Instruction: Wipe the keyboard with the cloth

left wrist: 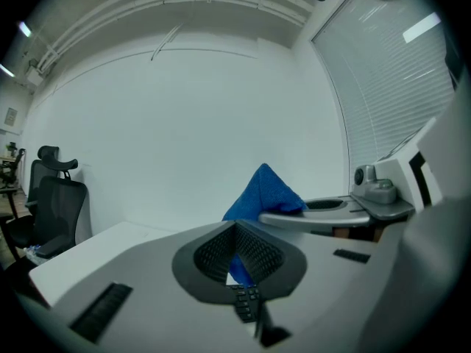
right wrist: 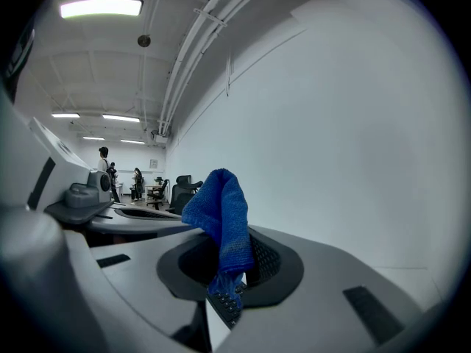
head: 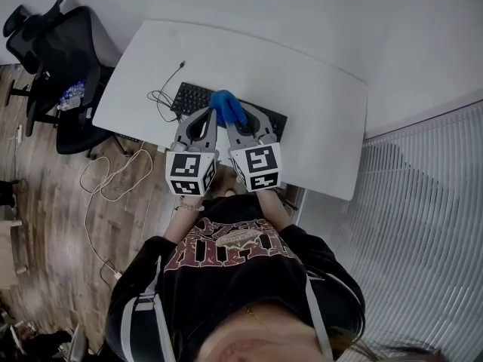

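Note:
A black keyboard (head: 189,96) lies on the white table (head: 317,104). A blue cloth (head: 226,106) is bunched over its middle. My right gripper (head: 235,121) is shut on the cloth (right wrist: 221,212), which stands up in a fold between the jaws and hangs down toward the keys (right wrist: 227,305). My left gripper (head: 204,119) sits close beside it on the left, its jaws together with nothing between them (left wrist: 237,234). In the left gripper view the cloth (left wrist: 265,191) rises just beyond the jaws, and keyboard keys (left wrist: 246,300) show below.
A thin black cable (head: 162,96) runs from the keyboard's left end across the table. A black office chair (head: 64,59) stands left of the table, and a white cord (head: 113,179) loops on the wood floor. White blinds (head: 423,202) are on the right.

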Action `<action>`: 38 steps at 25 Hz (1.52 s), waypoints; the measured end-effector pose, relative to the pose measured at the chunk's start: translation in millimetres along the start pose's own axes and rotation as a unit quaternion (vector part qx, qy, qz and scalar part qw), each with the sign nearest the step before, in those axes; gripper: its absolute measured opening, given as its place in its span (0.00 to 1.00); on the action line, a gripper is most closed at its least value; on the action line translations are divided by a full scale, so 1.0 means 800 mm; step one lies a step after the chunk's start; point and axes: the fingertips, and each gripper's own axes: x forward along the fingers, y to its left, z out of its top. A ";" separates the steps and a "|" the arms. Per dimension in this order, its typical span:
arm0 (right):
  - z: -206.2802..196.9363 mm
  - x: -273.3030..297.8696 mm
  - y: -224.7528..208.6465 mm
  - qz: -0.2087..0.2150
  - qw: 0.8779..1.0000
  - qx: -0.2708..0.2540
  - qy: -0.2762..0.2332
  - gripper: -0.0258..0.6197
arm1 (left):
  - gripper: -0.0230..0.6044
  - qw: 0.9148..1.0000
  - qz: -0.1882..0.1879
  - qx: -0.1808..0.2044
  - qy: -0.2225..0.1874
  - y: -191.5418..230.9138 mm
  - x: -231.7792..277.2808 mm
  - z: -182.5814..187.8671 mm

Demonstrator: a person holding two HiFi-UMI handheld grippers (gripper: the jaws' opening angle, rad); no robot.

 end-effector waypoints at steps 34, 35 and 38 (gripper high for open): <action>-0.036 0.236 -0.033 -0.102 0.992 0.044 0.060 0.14 | 0.09 0.991 -0.113 0.041 0.064 0.218 0.157 -0.060; -0.041 0.238 -0.034 -0.104 0.991 0.049 0.064 0.14 | 0.09 0.991 -0.110 0.038 0.071 0.226 0.158 -0.071; -0.057 0.250 -0.034 -0.110 0.989 0.061 0.077 0.14 | 0.09 0.989 -0.100 0.040 0.096 0.250 0.161 -0.105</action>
